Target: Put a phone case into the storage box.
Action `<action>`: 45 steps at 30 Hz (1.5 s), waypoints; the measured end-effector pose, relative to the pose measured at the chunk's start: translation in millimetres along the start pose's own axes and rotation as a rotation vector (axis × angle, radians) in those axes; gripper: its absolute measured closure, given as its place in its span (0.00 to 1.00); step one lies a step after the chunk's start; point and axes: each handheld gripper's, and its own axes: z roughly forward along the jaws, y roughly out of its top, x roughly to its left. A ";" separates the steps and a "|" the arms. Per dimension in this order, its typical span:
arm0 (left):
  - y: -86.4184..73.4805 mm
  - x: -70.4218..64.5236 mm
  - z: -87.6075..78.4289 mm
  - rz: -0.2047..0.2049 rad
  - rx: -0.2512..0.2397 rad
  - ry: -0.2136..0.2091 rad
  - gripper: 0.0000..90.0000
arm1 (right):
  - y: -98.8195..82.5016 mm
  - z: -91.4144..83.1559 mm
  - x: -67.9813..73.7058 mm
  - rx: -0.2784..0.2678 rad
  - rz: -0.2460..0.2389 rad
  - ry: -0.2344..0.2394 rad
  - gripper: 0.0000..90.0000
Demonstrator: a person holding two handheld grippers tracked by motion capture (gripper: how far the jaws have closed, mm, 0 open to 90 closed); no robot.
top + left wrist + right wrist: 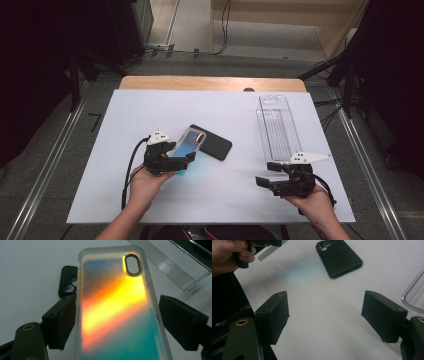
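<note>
Left claw (172,161) holds an iridescent phone case (188,148) by its long edges, near the lower end; the case is lifted off the white bench (125,115) and tilted, camera cutout end pointing away from the person. In the left claw's own view the case (117,312) shows orange, yellow and teal, with a frosted clear rim; the left jaw touches its edge, while whether the right jaw touches cannot be told. A black phone case (212,142) lies flat on the bench just beyond and right of the held one, and its camera cutouts show in the right claw's view (339,257). Right claw (275,181) is wide open with nothing between the jaws, low over bare bench near the person's edge. A clear plastic tray (276,127) lies lengthwise on the bench, its near end just beyond the right claw.
</note>
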 end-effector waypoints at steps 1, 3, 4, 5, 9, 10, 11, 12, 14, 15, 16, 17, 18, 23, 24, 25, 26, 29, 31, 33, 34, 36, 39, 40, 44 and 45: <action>-0.2 -2.3 0.3 0.000 -0.010 -0.001 0.19 | 0.9 0.5 1.0 0.000 -0.001 -0.003 0.22; -0.7 -5.3 0.8 -0.006 -0.023 -0.007 0.19 | 3.5 2.0 4.1 0.000 0.005 -0.020 0.23; -1.1 -7.2 1.2 -0.007 -0.029 -0.004 0.19 | 3.5 2.0 4.1 0.000 0.005 -0.020 0.23; -1.4 -8.7 1.5 -0.004 -0.034 -0.002 0.19 | 4.5 2.2 4.8 0.004 0.009 -0.024 0.23; -3.8 -15.0 4.0 -0.001 -0.067 0.011 0.19 | 8.3 3.3 7.0 -0.003 0.035 -0.028 0.23; -4.4 -16.6 4.8 0.006 -0.077 0.018 0.19 | 9.7 3.5 7.6 -0.003 0.039 -0.027 0.23; -4.9 -18.4 5.6 0.012 -0.084 0.021 0.19 | 10.8 4.1 8.5 -0.006 0.042 -0.030 0.23; -6.2 -21.6 6.5 0.024 -0.103 0.029 0.19 | 13.3 6.5 11.8 -0.008 0.048 -0.039 0.23; -7.2 -23.6 7.1 0.027 -0.118 0.028 0.19 | 14.1 7.6 13.4 -0.007 0.044 -0.043 0.23; -7.9 -25.3 7.6 0.030 -0.127 0.034 0.19 | 17.3 11.1 16.9 0.001 0.049 -0.042 0.23; -8.6 -26.5 7.9 0.030 -0.132 0.039 0.19 | 18.3 11.8 17.6 -0.001 0.054 -0.040 0.23; -9.3 -27.6 8.3 0.033 -0.139 0.040 0.19 | 18.3 11.8 17.6 -0.001 0.054 -0.040 0.23; -10.1 -29.1 8.7 0.031 -0.143 0.040 0.19 | 19.8 12.4 18.4 0.000 0.057 -0.039 0.23; -16.7 -37.9 12.3 0.040 -0.174 0.053 0.19 | 29.3 14.4 21.4 -0.015 0.072 -0.034 0.24; -16.7 -37.9 12.3 0.040 -0.174 0.053 0.19 | 29.3 14.4 21.4 -0.015 0.072 -0.034 0.24; -17.8 -39.7 13.1 0.037 -0.180 0.054 0.19 | 32.4 15.5 23.2 -0.018 0.074 -0.029 0.24; -18.9 -41.2 14.0 0.039 -0.184 0.054 0.19 | 32.4 15.5 23.2 -0.018 0.074 -0.029 0.24; -22.4 -47.8 16.1 0.051 -0.200 0.073 0.19 | 38.5 19.4 26.0 -0.015 0.081 -0.025 0.24; -23.5 -49.4 16.0 0.053 -0.210 0.080 0.19 | 39.5 20.1 26.3 -0.015 0.083 -0.024 0.24; -25.8 -52.1 16.0 0.050 -0.233 0.091 0.19 | 43.3 22.7 26.9 -0.024 0.092 -0.015 0.24; -26.4 -53.3 16.4 0.051 -0.235 0.094 0.19 | 44.6 23.6 27.0 -0.026 0.093 -0.013 0.24; -28.0 -56.4 17.8 0.059 -0.239 0.099 0.19 | 47.4 25.7 27.9 -0.029 0.099 -0.009 0.24; -30.3 -59.3 20.1 0.057 -0.242 0.096 0.19 | 50.6 29.0 27.8 -0.026 0.107 -0.002 0.25; -31.3 -59.9 20.5 0.062 -0.242 0.098 0.19 | 50.6 29.0 27.8 -0.026 0.107 -0.002 0.25; -35.4 -63.0 22.4 0.055 -0.271 0.107 0.19 | 56.1 35.4 27.2 -0.028 0.122 0.005 0.25; -36.1 -63.1 22.7 0.051 -0.269 0.102 0.19 | 56.1 35.4 27.2 -0.028 0.122 0.005 0.25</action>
